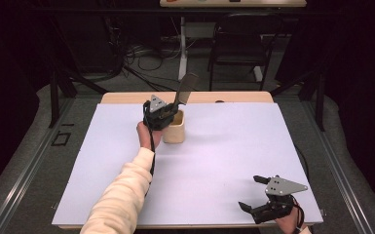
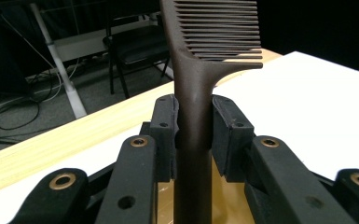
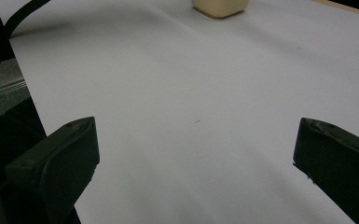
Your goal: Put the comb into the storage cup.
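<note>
A: What is held in the cream cup (image 1: 175,131) at the desk's (image 1: 214,161) far middle?
B: A dark comb's (image 1: 184,90) handle, clamped upright by the left tongs (image 1: 168,113).
A: And the right tongs (image 1: 253,192)?
B: Spread wide, nothing held, near the front right corner.
</note>
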A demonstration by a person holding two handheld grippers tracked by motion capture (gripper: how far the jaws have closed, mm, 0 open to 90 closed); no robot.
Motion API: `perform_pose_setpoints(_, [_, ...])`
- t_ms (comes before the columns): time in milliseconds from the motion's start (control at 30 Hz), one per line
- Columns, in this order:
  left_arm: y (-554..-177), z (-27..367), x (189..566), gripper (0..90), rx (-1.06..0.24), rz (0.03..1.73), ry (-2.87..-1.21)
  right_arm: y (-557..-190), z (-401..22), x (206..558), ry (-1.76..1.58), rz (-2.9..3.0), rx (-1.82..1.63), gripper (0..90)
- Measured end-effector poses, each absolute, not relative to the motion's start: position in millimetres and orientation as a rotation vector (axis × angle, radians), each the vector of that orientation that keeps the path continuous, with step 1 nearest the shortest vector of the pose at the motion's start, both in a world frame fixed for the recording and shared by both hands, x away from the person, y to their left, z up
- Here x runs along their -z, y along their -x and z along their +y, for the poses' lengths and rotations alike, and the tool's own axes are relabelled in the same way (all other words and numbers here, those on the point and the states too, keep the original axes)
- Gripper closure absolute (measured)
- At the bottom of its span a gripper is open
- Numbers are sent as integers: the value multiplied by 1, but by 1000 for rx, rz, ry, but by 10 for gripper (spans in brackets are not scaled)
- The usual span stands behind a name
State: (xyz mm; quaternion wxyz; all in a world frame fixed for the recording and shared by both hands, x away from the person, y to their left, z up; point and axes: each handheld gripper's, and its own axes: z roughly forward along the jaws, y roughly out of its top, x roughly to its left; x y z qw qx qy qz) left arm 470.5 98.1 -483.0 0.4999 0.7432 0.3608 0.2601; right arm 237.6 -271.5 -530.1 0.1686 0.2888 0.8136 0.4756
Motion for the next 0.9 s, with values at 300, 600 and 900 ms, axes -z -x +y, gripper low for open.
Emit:
perform_pose_setpoints(300, [-472,97,485,717,-614,878,-1822,-238,-272,530,-821,2314,-1351,0])
perform_pose_setpoints(600, [-473,97,486,716,-607,880,-1847,-238,-272,530,-822,2315,-1350,0])
perform_pose_setpoints(900, [-473,96,488,716,-603,884,-1867,-238,-272,530,-825,2314,-1351,0])
